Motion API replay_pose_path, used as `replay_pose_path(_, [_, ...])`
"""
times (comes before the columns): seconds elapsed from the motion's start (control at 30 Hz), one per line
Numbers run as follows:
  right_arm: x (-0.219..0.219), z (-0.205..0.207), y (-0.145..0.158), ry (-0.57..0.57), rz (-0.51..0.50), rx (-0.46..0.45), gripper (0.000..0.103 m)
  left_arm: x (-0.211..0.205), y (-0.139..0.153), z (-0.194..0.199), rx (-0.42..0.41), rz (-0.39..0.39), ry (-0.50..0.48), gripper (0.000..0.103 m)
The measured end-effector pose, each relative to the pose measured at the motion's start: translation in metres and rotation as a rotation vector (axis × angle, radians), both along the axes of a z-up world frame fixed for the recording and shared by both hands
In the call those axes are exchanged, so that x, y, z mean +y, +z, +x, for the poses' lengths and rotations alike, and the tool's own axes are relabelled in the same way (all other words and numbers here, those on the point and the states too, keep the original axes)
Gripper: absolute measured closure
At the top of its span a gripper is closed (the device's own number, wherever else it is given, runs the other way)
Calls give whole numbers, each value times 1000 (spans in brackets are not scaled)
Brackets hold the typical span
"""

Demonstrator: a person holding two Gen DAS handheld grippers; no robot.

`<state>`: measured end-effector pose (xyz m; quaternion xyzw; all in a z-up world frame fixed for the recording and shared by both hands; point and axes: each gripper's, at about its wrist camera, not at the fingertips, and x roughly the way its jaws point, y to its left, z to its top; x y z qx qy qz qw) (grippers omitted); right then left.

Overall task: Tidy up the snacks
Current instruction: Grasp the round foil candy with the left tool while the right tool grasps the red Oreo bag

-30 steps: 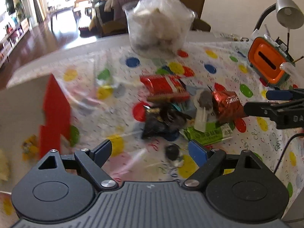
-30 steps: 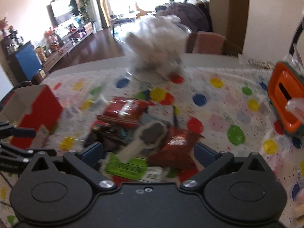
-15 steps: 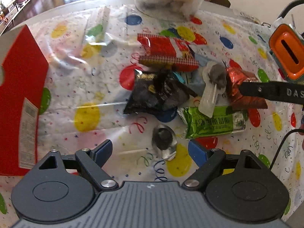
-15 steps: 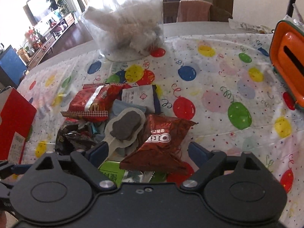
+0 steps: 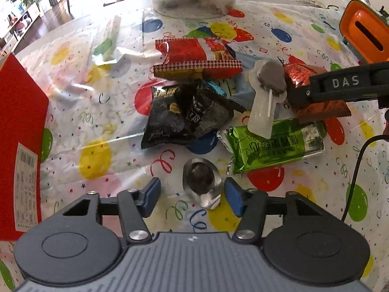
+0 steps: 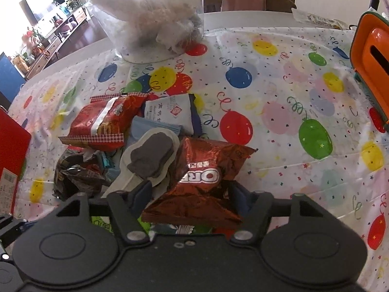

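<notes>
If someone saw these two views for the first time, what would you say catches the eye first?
The heap of snack packets in the middle of the balloon-print tablecloth, above all the shiny red-brown Oreo packet, which sits between the fingers of the right claw as its jaws have just been closing. Nearer the left claw, whose jaws have also been closing, lies a small clear-wrapped dark sweet. An orange box stands at the far right.
</notes>
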<state>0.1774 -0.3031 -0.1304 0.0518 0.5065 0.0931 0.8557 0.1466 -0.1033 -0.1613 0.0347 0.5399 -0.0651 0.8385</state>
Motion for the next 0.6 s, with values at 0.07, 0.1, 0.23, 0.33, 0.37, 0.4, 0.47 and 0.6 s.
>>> replay_pose_path(0.07, [1,0,-1,-3,-5,0,42,1,1,1,-7,-1,3,54])
replay_pose_path(0.1, [1,0,-1,-5,-7,-4,43,1,1,1,-13,-2,-1,59])
replay_pose_path(0.23, [0,-2,0,-10,-15,-17,51,1,1,1,-17,-8,-21,70])
replay_pose_path(0.33, [-2,-4,1,-17,-14,-26,57,8,1,3,-12,-40,-13,71])
replay_pose_path(0.37, [-3,-5,2,-21,-9,-25,57,10,1,3,-12,-44,-8,71])
replay_pose_path(0.4, [-4,-6,2,-23,-4,-25,58,12,1,3,-11,-46,-5,71])
replay_pose_path(0.47, [-5,-9,3,-29,-3,-29,59,17,2,4,-8,-53,5,71])
replay_pose_path(0.6, [-8,-15,9,-52,0,-41,59,25,4,4,-5,-72,23,72])
